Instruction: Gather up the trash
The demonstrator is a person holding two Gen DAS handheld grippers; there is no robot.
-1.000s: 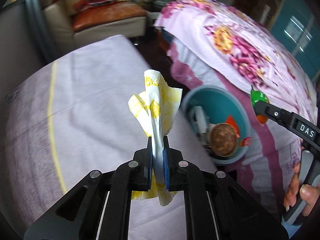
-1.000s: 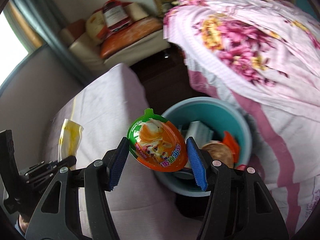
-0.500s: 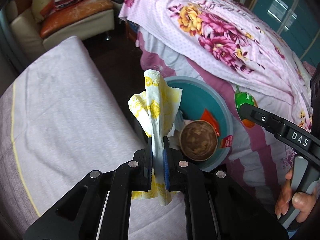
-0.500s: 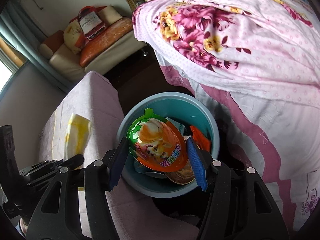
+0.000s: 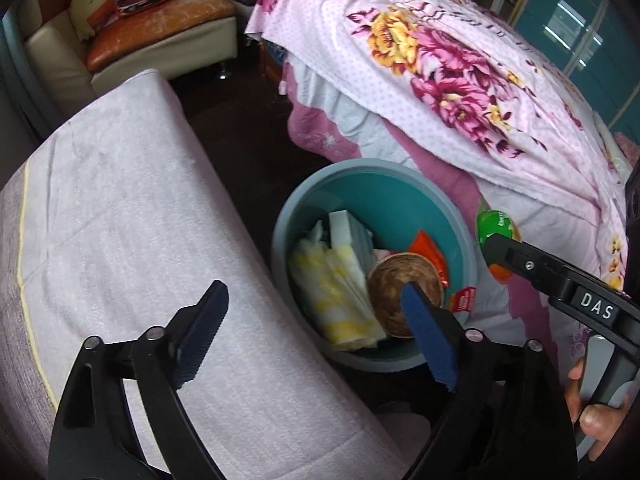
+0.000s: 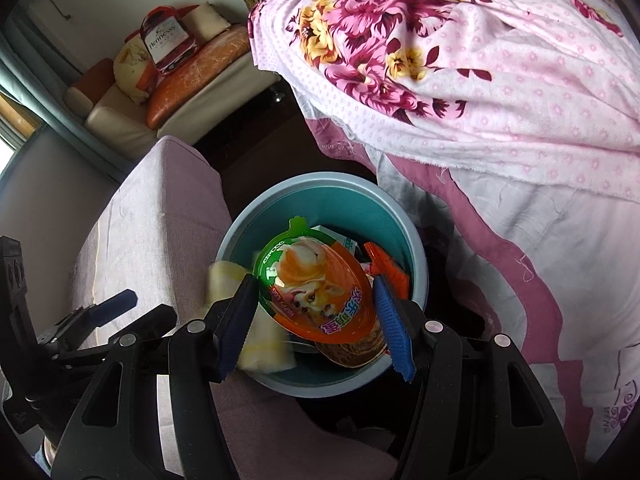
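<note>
A teal bin point(image 5: 420, 196) stands on the floor between a covered table and a bed; it also shows in the right wrist view point(image 6: 332, 196). My left gripper point(image 5: 316, 340) is open and empty above the bin's near-left rim. The yellow-and-white napkin point(image 5: 340, 292) lies inside the bin, blurred in the right wrist view point(image 6: 224, 280). My right gripper point(image 6: 314, 320) is shut on an egg-shaped orange and green snack package point(image 6: 316, 284), held over the bin. The package's edge point(image 5: 496, 226) shows in the left wrist view.
The bin holds a brown round lid point(image 5: 404, 280), an orange wrapper point(image 5: 428, 248) and a white box point(image 5: 348, 228). A table with pale purple cloth point(image 5: 120, 220) is at left. A bed with floral quilt point(image 5: 460, 60) is at right. A sofa point(image 5: 152, 32) stands behind.
My left gripper moved right over the bin, opened and let go of the napkin, which dropped into the bin. My right gripper carried the snack package over the bin.
</note>
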